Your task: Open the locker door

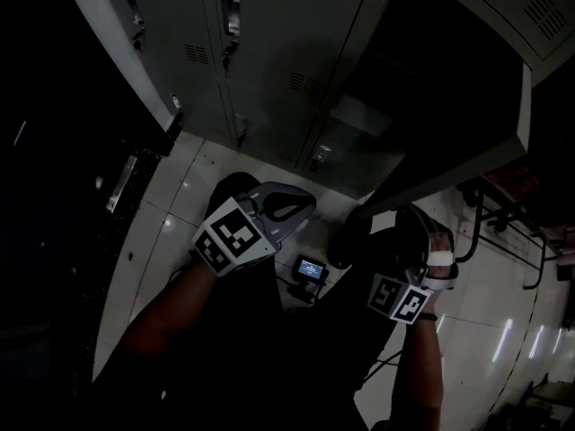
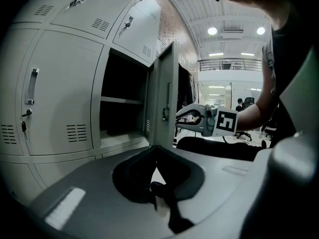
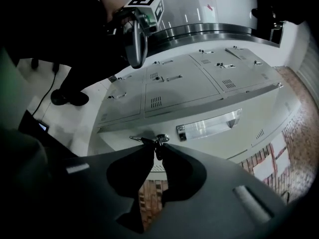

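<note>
The grey locker door (image 2: 167,101) stands swung out from its dark, bare compartment (image 2: 124,111). In the right gripper view the door face (image 3: 199,111) fills the middle, with a recessed handle (image 3: 209,125) and a lock holding a key (image 3: 160,138). My right gripper (image 3: 158,145) is pinched on that key, its fingertips meeting at the lock. Seen from the left gripper view, the right gripper (image 2: 180,118) reaches to the door's outer edge. My left gripper (image 1: 305,203) hangs back low in front of the lockers, its jaws together with nothing between them.
Shut lockers (image 2: 55,103) flank the open one, with another row (image 1: 269,52) running along the wall. A small device with a lit screen (image 1: 312,269) and its cables lie on the pale floor. Dark chair legs (image 1: 503,218) stand at the right.
</note>
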